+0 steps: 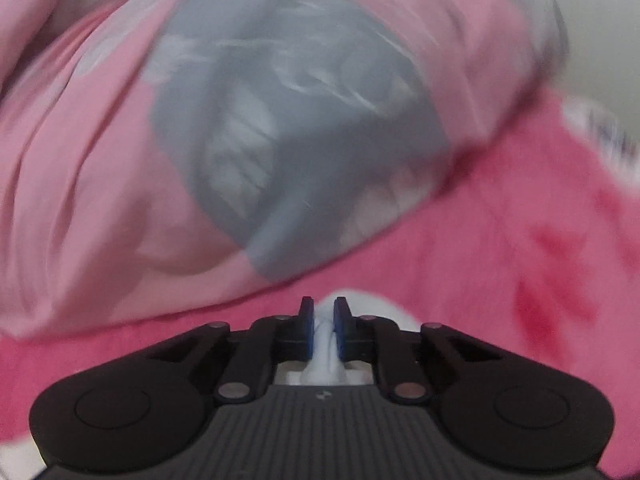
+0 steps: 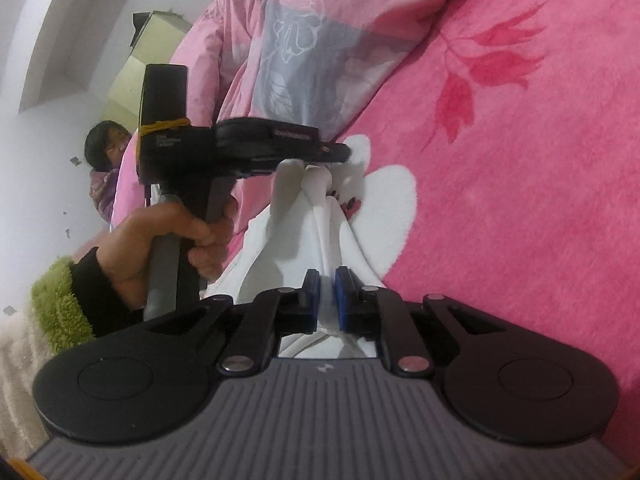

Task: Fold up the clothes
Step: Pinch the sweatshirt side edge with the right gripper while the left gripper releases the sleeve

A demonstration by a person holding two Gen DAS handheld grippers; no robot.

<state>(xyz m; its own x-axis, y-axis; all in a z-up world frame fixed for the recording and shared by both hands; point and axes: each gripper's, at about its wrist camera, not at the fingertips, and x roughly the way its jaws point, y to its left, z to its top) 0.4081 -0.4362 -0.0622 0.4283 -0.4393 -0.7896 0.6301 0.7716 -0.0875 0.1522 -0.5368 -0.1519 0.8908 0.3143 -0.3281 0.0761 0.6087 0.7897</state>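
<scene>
A white garment [image 2: 308, 232] is stretched between both grippers above a pink floral blanket [image 2: 520, 160]. My right gripper [image 2: 327, 276] is shut on one end of the garment. My left gripper [image 1: 323, 304] is shut on the other end, a bunch of white cloth [image 1: 322, 344] pinched between its blue pads. In the right wrist view the left gripper [image 2: 320, 160] shows from the side, held by a hand [image 2: 168, 240], with the garment hanging from its tip. The left wrist view is blurred.
A bunched pink and grey quilt [image 1: 240, 120] lies on the bed beyond the garment; it also shows in the right wrist view [image 2: 304, 52]. A person [image 2: 106, 148] sits by the white wall at the left. A yellow-green cabinet [image 2: 136, 80] stands behind.
</scene>
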